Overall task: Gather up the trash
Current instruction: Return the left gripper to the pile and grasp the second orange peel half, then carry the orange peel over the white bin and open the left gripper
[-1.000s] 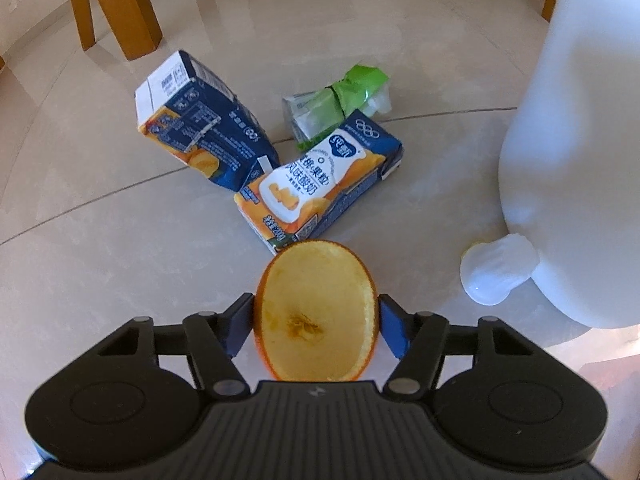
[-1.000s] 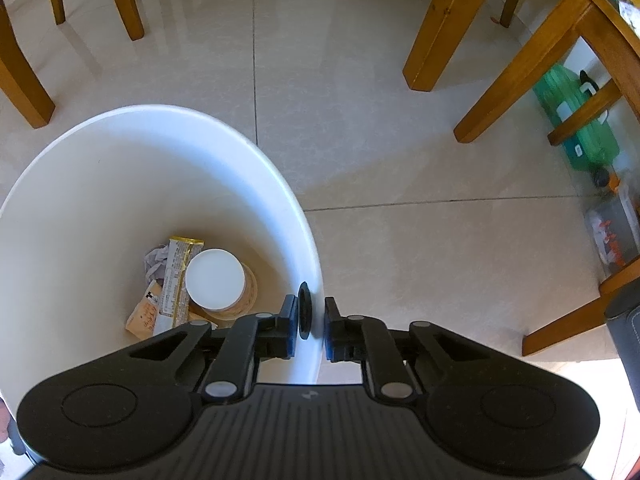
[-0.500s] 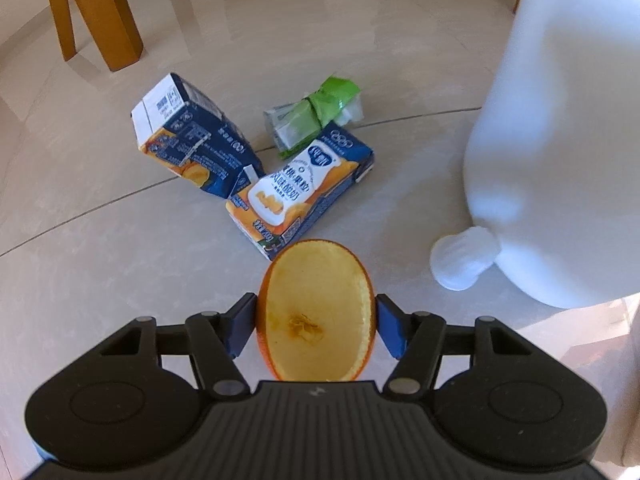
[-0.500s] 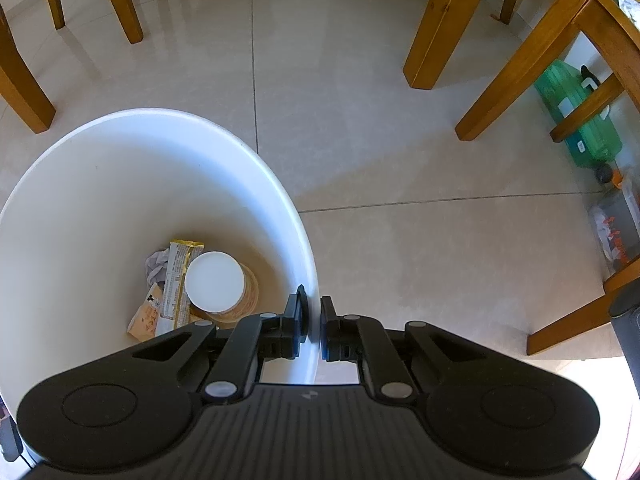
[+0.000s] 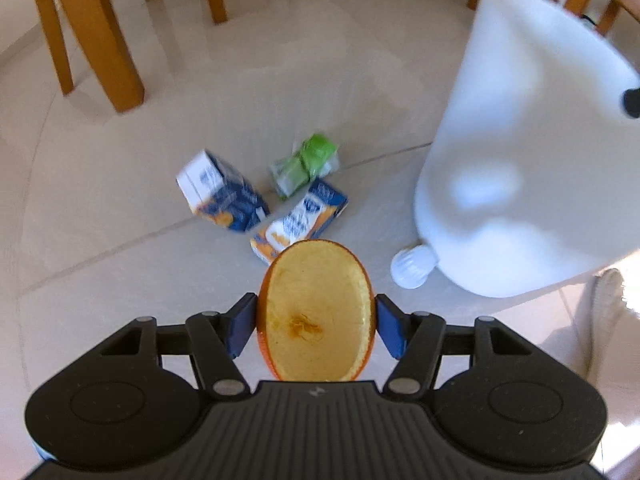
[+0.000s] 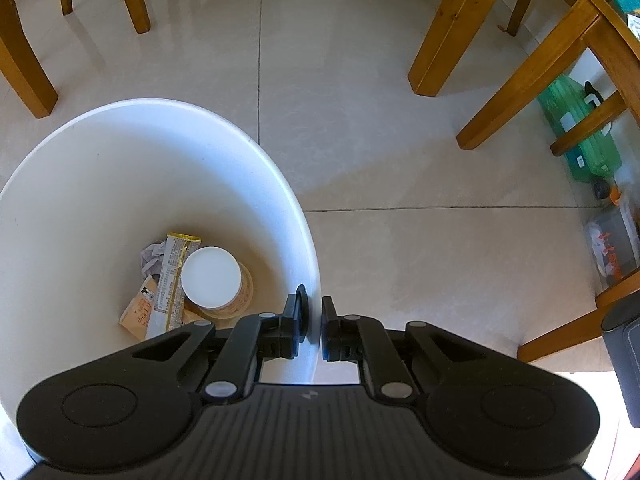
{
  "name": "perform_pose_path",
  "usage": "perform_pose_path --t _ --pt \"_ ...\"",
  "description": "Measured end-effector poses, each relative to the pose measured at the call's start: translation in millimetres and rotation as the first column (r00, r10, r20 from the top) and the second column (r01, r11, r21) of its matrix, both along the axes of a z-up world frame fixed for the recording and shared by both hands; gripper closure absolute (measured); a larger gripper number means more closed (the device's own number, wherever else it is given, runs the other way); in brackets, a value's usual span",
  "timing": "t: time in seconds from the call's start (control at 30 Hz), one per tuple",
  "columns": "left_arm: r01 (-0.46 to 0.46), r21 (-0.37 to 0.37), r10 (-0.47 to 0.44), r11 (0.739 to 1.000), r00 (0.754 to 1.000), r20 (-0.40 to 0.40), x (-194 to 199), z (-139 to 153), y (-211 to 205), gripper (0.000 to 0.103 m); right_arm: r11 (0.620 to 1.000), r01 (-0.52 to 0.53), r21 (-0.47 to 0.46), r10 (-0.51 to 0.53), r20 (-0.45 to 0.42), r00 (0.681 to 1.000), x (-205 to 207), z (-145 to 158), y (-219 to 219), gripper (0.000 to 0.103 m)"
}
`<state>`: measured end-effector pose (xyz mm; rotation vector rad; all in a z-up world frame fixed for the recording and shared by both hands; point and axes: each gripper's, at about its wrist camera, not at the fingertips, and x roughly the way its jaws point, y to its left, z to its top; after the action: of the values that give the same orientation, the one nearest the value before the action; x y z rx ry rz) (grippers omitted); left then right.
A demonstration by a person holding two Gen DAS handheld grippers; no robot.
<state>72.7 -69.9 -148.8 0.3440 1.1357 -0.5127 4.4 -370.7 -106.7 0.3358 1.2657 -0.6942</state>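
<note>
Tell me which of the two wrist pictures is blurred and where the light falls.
Left wrist view: motion blur smears the two juice cartons and the green wrapper, while the orange peel in the left gripper stays sharp. Right wrist view: sharp throughout, with a sunlit patch on the floor and straight lines bowed by the fisheye.

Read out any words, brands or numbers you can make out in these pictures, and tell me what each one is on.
Nothing reads with certainty.
Two blue and orange drink cartons on the floor: print blurred.
Green wrapper: no legible print.
Yellow-edged snack wrapper in the white bin: print too small.
Tan packet beside it: dark letters, too small to be sure.
Clear box by the table leg: red marks, unreadable.
</note>
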Motion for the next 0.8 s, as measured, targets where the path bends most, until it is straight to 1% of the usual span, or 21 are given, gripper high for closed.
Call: perform_pose_path --t 0.13,0.23,0.33,0.43,0.5,0.6,0.63,0.67,0.7,0.73,0.8 --pt "0.037 -0.022 -0.036 0.999 0.999 0.023 7 53 -7 0.041 1.000 -0.006 -0.004 0.006 -0.002 1.000 0 0 1 0.091" --pt "0.089 -0.050 -0.086 0.995 0.994 0.064 3 100 -19 0.041 1.000 -0.011 -0.007 0.011 -0.001 1.000 0 0 2 0.091" --pt "0.154 -0.083 -0.146 0.985 0.984 0.100 -1 141 -38 0.041 1.000 -0.012 -0.006 0.012 0.001 1.000 -1 -1 3 0.091" --pt "0.224 -0.117 -0.208 0.968 0.969 0.136 -3 169 -64 0.041 1.000 -0.014 -0.006 0.014 0.001 1.000 0 -1 3 0.091" --pt "0.259 -0.141 -0.238 0.956 0.960 0.150 -3 181 -83 0.041 1.000 -0.015 -0.006 0.015 0.002 1.000 0 -2 3 0.091" --pt "0.302 -0.171 -0.274 0.938 0.947 0.167 0 189 -111 0.040 1.000 -0.012 0.000 0.012 0.005 1.000 -1 -1 2 0.091" --pt "0.312 -0.178 -0.282 0.933 0.943 0.177 0 190 -119 0.035 1.000 -0.010 0.002 0.010 0.006 1.000 -1 -2 2 0.091" --pt "0.317 -0.183 -0.284 0.931 0.941 0.185 -1 190 -127 0.034 1.000 -0.010 0.003 0.010 0.007 1.000 -1 -1 1 0.091" --pt "0.325 -0.190 -0.292 0.926 0.938 0.185 -2 188 -134 0.027 1.000 -0.012 0.002 0.012 0.007 1.000 -1 -1 1 0.091" --pt "0.334 -0.194 -0.299 0.922 0.935 0.189 -2 186 -139 0.024 1.000 -0.013 0.001 0.013 0.007 1.000 -1 -1 1 0.091" --pt "0.340 -0.190 -0.302 0.921 0.931 0.206 -5 182 -144 0.022 1.000 -0.016 0.000 0.016 0.007 1.000 -1 -1 1 0.091"
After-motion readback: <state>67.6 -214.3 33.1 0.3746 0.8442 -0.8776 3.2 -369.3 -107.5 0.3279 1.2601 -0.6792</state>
